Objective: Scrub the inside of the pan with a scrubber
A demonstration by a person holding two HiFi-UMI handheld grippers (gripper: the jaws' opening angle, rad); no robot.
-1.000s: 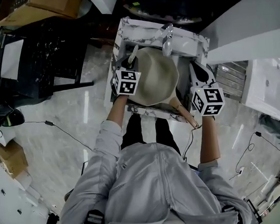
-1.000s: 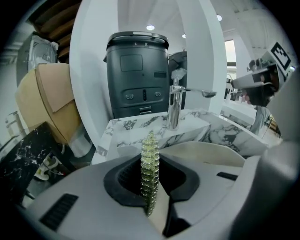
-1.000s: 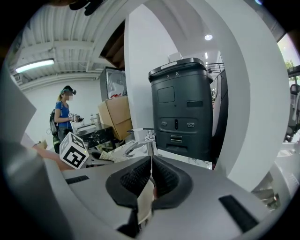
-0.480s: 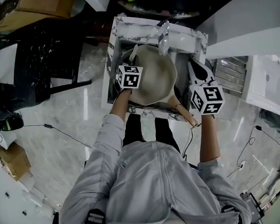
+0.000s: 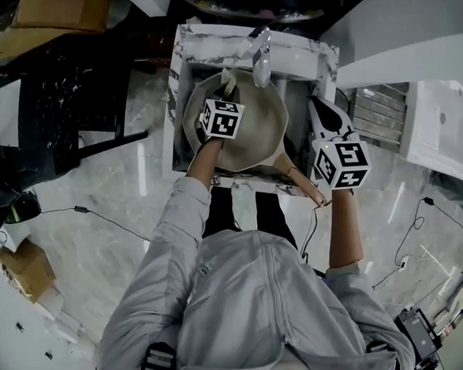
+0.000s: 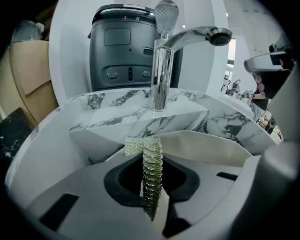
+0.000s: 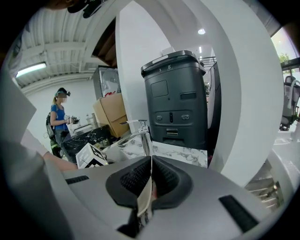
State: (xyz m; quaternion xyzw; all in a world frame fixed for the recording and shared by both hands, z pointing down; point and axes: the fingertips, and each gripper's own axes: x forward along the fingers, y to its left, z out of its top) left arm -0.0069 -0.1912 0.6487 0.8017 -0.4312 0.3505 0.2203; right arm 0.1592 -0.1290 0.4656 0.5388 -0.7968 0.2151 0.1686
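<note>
Now, left gripper [image 6: 153, 190]: jaws clamped on the scrubber [image 6: 144, 145], a greenish mesh strip pinched edge-on, with its far end sticking out past the pads.
Left gripper position: over the inside of the pan [image 5: 263, 134], left half, pointing at the far wall under the faucet [image 5: 260, 58].
Scrubber contact: tip is near the pan's far wall; can't tell if it touches.
Right gripper [image 7: 151, 176]: jaws closed on a thin pale strip [image 7: 144, 201]; can't tell what it is.
Right gripper position: at the right edge of the sink [image 5: 178, 81], outside the pan, just beside the handle [image 5: 304, 185].
Pan: cream, sits in the marble sink and nearly fills the basin; the tan handle sticks out over the near rim toward the person holding the grippers.
Behind sink: dark grey bin [image 6: 123, 49], with a cardboard box [image 6: 33, 79] to its left.
Background: another person [image 7: 57, 119] stands at far left in the right gripper view.
</note>
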